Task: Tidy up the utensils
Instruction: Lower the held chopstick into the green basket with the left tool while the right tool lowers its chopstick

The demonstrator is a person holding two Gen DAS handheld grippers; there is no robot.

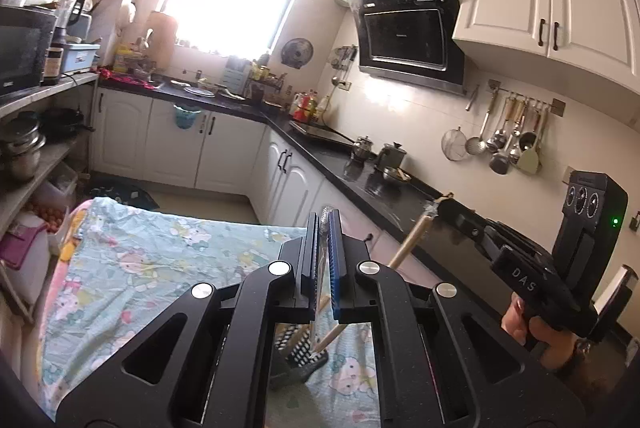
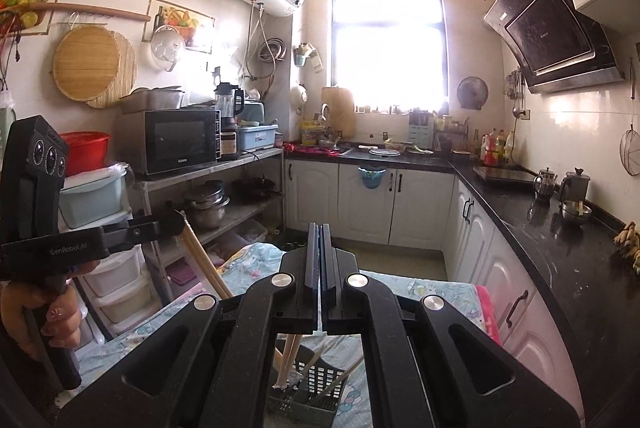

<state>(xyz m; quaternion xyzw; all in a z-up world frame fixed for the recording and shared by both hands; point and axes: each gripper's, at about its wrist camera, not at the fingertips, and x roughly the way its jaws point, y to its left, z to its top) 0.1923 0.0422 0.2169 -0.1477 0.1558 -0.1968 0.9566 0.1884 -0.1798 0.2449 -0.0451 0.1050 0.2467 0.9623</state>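
Left tongs: the left gripper [image 1: 323, 216] has its jaws closed on the left chopsticks [image 2: 204, 260], a pale wooden pair pinched near the top end and slanting down toward the bench. A hand [image 2: 40, 312] grips its handle.
Right tongs: the right gripper [image 2: 320, 228] has its jaws pressed together on the top of the right chopsticks [image 1: 408, 244], which slope down to the basket. Whether the lower tips touch the basket I cannot tell. The other hand [image 1: 532, 328] holds this handle.
Basket: a black perforated utensil basket [image 2: 320, 382] lies tilted on the near part of the bench, under both grippers, with a few more pale sticks inside.
Bench: a flowered pale-blue cloth [image 1: 140, 268] covers it, with a pink trim along its side edges.
Counter: a black worktop [image 2: 560, 240] runs along the right edge of the bench and on to the far wall. On it is a steel bowl [image 2: 576, 211] with a stick resting in it, just in front of two metal pots.
Wall rail: ladles and strainers [image 1: 508, 139] hang above the counter.
Shelves: a microwave [image 2: 180, 143] stands on the rack beyond the bench's left edge.
Far end: a bright window [image 2: 388, 67] over the sink counter.
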